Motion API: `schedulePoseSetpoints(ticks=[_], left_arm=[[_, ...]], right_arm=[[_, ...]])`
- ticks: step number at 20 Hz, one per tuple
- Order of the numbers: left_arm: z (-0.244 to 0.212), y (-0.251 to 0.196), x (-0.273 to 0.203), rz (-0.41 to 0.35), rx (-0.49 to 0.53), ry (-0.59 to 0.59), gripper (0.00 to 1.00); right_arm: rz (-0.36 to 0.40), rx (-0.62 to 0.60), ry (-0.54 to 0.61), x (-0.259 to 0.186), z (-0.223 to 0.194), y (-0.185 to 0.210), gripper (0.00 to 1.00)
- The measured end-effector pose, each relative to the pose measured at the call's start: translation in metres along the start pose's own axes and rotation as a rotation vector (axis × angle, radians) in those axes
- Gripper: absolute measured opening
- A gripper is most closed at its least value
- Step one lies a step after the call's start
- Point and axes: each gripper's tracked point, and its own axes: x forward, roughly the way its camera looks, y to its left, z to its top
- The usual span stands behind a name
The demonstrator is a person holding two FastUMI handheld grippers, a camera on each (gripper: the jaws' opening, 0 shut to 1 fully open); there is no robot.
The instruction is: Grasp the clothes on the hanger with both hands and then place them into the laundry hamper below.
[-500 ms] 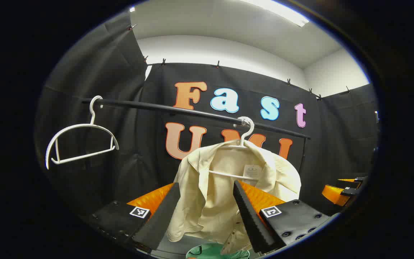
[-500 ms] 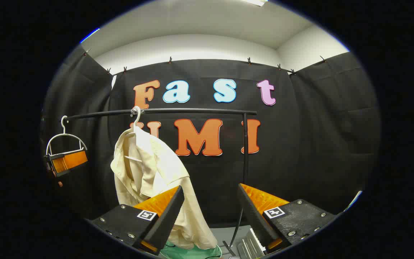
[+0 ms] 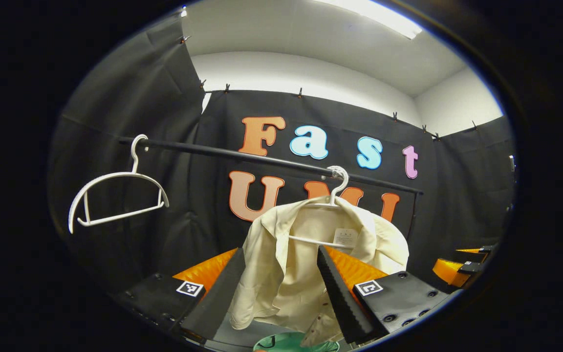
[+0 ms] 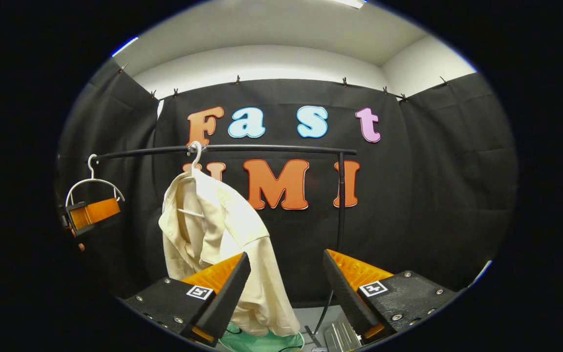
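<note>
We are holding the left hand-held gripper [image 3: 279, 288] with jaws spread wide, nothing between them, aimed at the cream shirt [image 3: 306, 254]. The shirt is hanging on a white hanger [image 3: 333, 195] hooked over the black rail [image 3: 242, 154], its lower edge just above the green laundry hamper [image 3: 286, 343]. An empty white hanger [image 3: 115, 195] is hanging well apart on the same rail. We are keeping the right hand-held gripper [image 4: 286, 293] wide open too, gripping nothing, with the shirt [image 4: 218, 234] off to its left, beside one finger, and the hamper [image 4: 257, 340] showing below the shirt.
</note>
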Motion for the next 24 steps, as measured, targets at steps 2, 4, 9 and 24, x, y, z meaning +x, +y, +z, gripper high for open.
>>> schedulePoseSetpoints(ticks=[2,4,9,24], left_arm=[[-0.003,0.006,-0.001,-0.009,0.0,0.021,0.97],[0.001,0.014,-0.002,-0.003,0.008,0.014,0.96],[0.006,0.028,-0.008,0.005,-0.005,0.003,0.96],[-0.03,0.04,0.024,-0.073,0.036,0.038,0.97]], right_arm=[[-0.014,0.002,0.01,-0.003,-0.005,0.005,0.93],[0.008,0.013,0.021,-0.008,-0.006,0.021,0.93],[0.019,0.001,0.012,-0.015,-0.002,0.038,0.93],[0.136,0.035,0.09,0.028,-0.046,0.151,0.93]])
